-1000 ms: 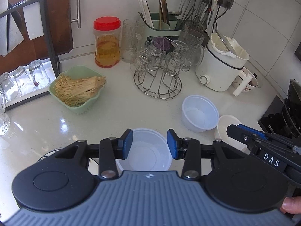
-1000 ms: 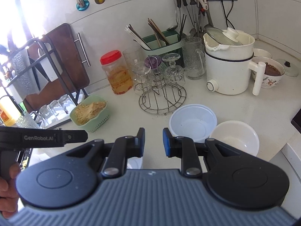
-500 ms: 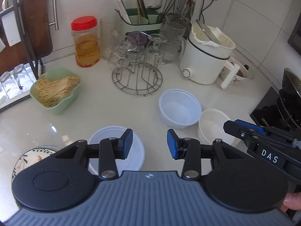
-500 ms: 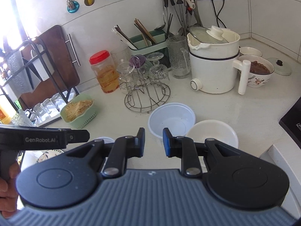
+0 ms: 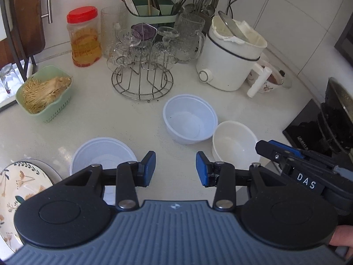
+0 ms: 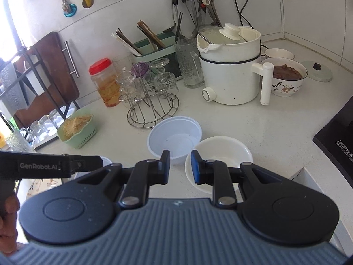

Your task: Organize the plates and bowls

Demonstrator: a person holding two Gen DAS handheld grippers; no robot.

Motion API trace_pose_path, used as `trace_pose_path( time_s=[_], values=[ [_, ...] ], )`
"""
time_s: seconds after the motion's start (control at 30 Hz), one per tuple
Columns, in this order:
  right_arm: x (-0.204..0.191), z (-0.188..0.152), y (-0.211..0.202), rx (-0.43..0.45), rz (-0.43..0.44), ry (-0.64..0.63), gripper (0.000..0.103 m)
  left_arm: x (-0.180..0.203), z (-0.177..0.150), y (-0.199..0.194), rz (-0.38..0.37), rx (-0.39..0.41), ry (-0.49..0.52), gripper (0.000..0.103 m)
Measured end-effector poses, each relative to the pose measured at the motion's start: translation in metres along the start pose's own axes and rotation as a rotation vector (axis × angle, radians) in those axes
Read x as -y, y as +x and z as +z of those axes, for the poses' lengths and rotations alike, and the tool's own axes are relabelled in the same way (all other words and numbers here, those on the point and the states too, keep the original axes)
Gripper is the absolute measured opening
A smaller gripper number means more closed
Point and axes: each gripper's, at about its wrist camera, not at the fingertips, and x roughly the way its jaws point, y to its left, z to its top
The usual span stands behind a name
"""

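A: Bowls and a plate are seen on the white counter (image 5: 132, 119), all placed in front of the wire glass rack (image 5: 142, 81). The translucent bowl (image 5: 190, 119) is set just in front of the rack, slightly to its right, and the white bowl (image 5: 233, 143) is placed just beside that one, further from the rack; whether the rims touch cannot be told.

B: And to the rack's left?

A: A second translucent bowl (image 5: 101, 154) is found well in front of the rack and to its left, partly hidden by the left gripper (image 5: 175, 169). The floral plate (image 5: 15, 181) is seen beyond it, at the counter edge, farthest from the rack.

B: How are the claws held?

A: The left gripper's jaws are spread with nothing between them, bare counter being seen in the gap. The right gripper (image 6: 180, 165) is held with a narrower gap, also empty, above the two bowls nearest the rack. No bowl is touched by either.
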Motion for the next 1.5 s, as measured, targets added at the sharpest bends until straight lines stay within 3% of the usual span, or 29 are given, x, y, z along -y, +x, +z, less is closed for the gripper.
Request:
trace_pose_path(
  time_s=[0.13, 0.5, 0.73, 0.83, 1.1, 1.33, 1.5],
  values=[
    [0.004, 0.003, 0.007, -0.014, 0.018, 0.020, 0.025, -0.004, 0.009, 0.012, -0.045, -0.056, -0.036, 0.046],
    [0.006, 0.027, 0.043, -0.054, 0.007, -0.026, 0.025, -0.010, 0.032, 0.038, -0.024, -0.091, -0.007, 0.048],
    [-0.001, 0.029, 0.089, -0.117, 0.000, -0.023, 0.025, -0.034, 0.042, 0.078, -0.050, -0.125, -0.025, 0.058],
    [-0.007, 0.031, 0.103, -0.115, 0.008, -0.070, 0.041, -0.041, 0.049, 0.093, -0.059, -0.120, -0.047, 0.060],
    [0.000, 0.043, 0.134, -0.105, -0.032, -0.076, 0.042, -0.055, 0.069, 0.123, -0.083, -0.111, -0.062, 0.059],
    [0.002, 0.047, 0.164, -0.147, -0.109, -0.094, 0.041, -0.048, 0.068, 0.148, -0.155, -0.141, -0.069, 0.051],
    [0.003, 0.043, 0.175, -0.186, -0.097, -0.124, 0.041, -0.046, 0.063, 0.161, -0.183, -0.146, -0.108, 0.042]
  ],
)
